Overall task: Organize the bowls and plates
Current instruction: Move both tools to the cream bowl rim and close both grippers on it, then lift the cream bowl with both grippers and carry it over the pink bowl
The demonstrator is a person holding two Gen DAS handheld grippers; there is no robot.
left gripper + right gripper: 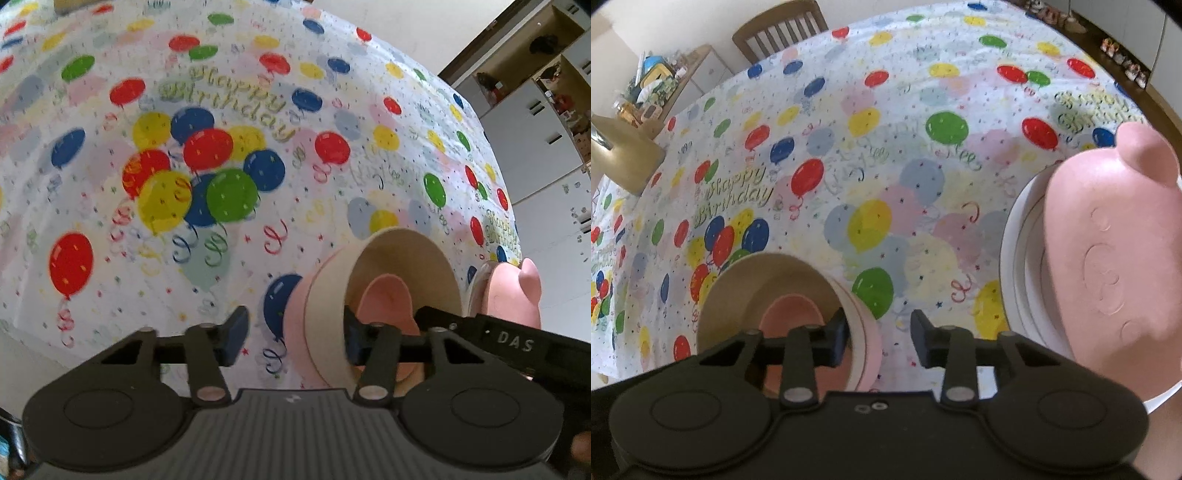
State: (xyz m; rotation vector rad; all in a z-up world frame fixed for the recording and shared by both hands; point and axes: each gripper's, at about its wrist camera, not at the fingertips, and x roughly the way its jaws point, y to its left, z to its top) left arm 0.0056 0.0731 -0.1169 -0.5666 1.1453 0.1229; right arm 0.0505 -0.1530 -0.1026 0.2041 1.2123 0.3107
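Near edge of the table, left of centre in the right wrist view: bowl stack [753, 280], a cream bowl [402, 258] nested in a pink bowl [295, 325], with something pink low inside that I cannot identify

Both tools work this one stack from opposite sides. Left gripper [295, 332] straddles the stack's left wall: one finger sits outside over the cloth, the other inside the cream bowl. The outer pad is clearly off the pink wall, so the jaws are apart around the rim and not clamped. Right gripper [879, 334] straddles the right wall the same way. Its inner finger is close against the cream wall and its outer finger shows cloth between pad and bowl, so it has no grip yet either. Its arm also shows in the left view, reaching in from the right

Judgement: a rim pinch on each side would let the nested bowls lift level as one, without tipping

Just right of the bowls: pink pig-shaped plate [1108, 258], lying on a white plate stack [1010, 254]. Plates look already gathered, bowls likewise nested, so sorting seems well along

Beyond: balloon tablecloth [905, 122] otherwise bare, wooden chair [783, 29] at the far side, white cabinets [532, 125] far right
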